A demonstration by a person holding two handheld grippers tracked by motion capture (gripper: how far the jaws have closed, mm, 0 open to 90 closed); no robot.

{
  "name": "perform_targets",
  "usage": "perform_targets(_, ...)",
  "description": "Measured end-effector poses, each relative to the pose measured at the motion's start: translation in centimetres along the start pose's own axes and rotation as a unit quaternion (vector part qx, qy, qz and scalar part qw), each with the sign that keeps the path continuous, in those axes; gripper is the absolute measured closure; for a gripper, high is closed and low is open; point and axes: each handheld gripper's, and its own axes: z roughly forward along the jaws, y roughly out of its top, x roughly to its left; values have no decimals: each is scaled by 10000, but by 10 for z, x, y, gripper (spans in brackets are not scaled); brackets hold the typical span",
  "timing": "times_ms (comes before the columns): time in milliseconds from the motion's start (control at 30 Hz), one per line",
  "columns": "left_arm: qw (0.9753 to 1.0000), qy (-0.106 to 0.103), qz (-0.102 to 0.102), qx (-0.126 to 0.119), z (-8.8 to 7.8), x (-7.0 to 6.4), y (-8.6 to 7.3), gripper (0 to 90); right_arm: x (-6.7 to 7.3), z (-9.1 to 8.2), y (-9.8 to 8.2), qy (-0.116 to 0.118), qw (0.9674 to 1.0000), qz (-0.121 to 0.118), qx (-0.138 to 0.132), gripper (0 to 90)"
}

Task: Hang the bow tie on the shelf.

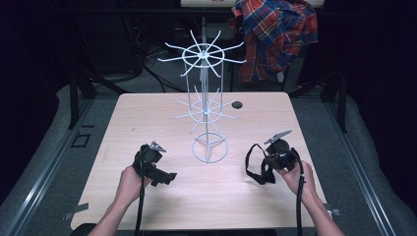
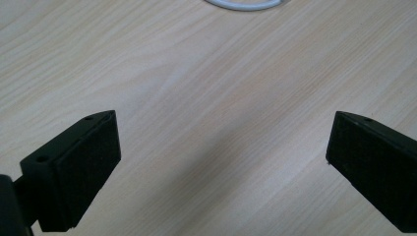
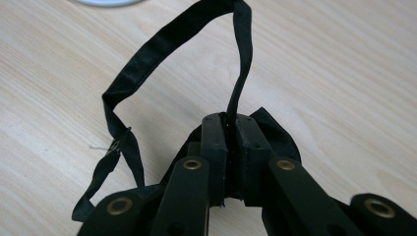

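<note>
We see the right tool (image 3: 231,123) clenched tight on a black strap (image 3: 147,54), its jaws pressed together with the band pinched between them; the strap loops up and away over the table (image 1: 147,118), just right of the white wire rack (image 1: 205,98); the left tool (image 2: 221,157) stands released, jaws spread wide with bare wood between them, touching nothing, left of the rack's ring base (image 2: 243,5); a plaid shirt (image 1: 275,34) hangs beyond the rack.
</note>
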Motion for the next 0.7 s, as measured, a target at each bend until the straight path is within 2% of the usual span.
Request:
perform_targets(33,10000,-11,-12,-9,0,0,0,0,0,-1,0,5,10000,-12,-75,842)
perform_targets(333,10000,-16,9,-4,0,0,0,0,4,-6,3,95,9998,14,-172,842)
perform_targets(567,10000,-24,0,-13,-1,1,0,0,7,-16,7,219,9987,95,-448,843)
perform_targets(700,10000,-28,-16,-16,-1,1,0,0,9,-20,9,269,9982,92,-520,843)
